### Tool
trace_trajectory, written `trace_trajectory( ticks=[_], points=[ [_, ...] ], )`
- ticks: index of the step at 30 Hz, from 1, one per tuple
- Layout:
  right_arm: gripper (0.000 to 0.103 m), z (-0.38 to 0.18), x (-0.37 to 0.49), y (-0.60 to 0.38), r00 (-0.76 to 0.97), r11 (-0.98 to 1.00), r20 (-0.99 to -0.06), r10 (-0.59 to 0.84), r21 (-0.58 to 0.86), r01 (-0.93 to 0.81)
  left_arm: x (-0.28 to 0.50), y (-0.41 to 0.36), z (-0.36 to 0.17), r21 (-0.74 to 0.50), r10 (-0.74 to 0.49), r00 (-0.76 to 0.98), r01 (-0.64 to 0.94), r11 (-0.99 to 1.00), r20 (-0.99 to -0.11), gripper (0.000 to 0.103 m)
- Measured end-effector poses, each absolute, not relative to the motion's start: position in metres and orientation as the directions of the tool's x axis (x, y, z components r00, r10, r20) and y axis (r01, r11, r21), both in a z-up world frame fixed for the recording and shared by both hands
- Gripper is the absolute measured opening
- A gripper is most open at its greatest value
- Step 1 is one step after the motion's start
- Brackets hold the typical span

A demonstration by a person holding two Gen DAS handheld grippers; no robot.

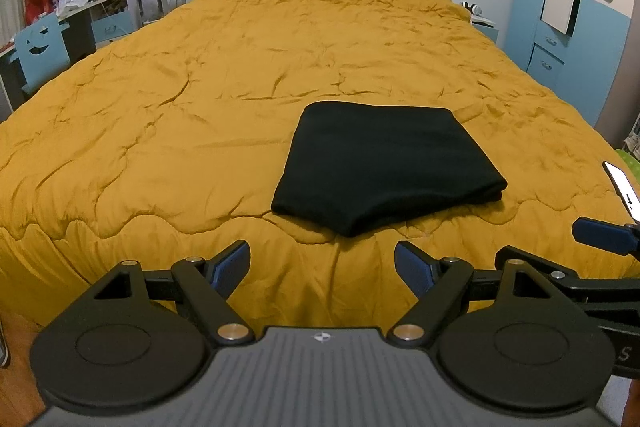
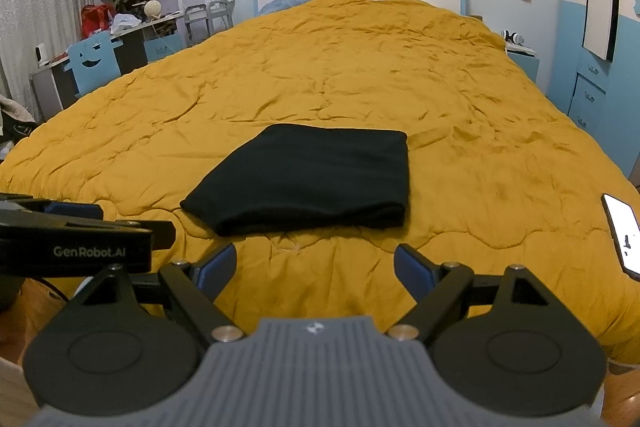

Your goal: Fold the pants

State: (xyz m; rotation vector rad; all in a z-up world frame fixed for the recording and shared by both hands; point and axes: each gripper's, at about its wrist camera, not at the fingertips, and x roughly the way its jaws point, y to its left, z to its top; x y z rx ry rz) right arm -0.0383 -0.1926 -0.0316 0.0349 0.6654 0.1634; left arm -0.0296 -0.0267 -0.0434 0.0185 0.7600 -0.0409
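Note:
The black pants [image 1: 384,163] lie folded into a compact, flat rectangle near the front edge of the bed's mustard-yellow quilt [image 1: 200,87]. They also show in the right wrist view [image 2: 308,179]. My left gripper [image 1: 322,263] is open and empty, held back from the pants over the bed's front edge. My right gripper [image 2: 314,263] is open and empty, also short of the pants. The right gripper's finger shows at the right of the left wrist view [image 1: 600,235]; the left gripper's body shows at the left of the right wrist view [image 2: 80,247].
A phone [image 2: 624,235] with a lit screen lies on the quilt at the right edge; it also shows in the left wrist view [image 1: 624,191]. A desk with a blue chair [image 2: 94,61] and shelves stand left of the bed. A blue wardrobe [image 2: 592,67] stands at the right.

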Motion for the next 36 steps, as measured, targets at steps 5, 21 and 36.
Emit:
trace_trajectory(
  ticks=[5, 21, 36],
  points=[
    [0.082, -0.0324, -0.0387, -0.1924, 0.775, 0.987, -0.611, 0.161, 0.084, -0.139, -0.0296, -0.0271, -0.0435, 0.002, -0.029, 0.724, 0.042, 0.999, -0.69, 0.096],
    [0.082, -0.034, -0.0406, -0.192, 0.774, 0.987, -0.613, 0.16, 0.085, -0.136, -0.0296, -0.0272, -0.0433, 0.003, -0.029, 0.724, 0.043, 0.999, -0.689, 0.096],
    [0.082, -0.0337, -0.0408, -0.1918, 0.774, 0.987, -0.613, 0.16, 0.085, -0.136, -0.0309, -0.0266, -0.0434, 0.006, -0.029, 0.726, 0.046, 0.999, -0.688, 0.096]
  ],
)
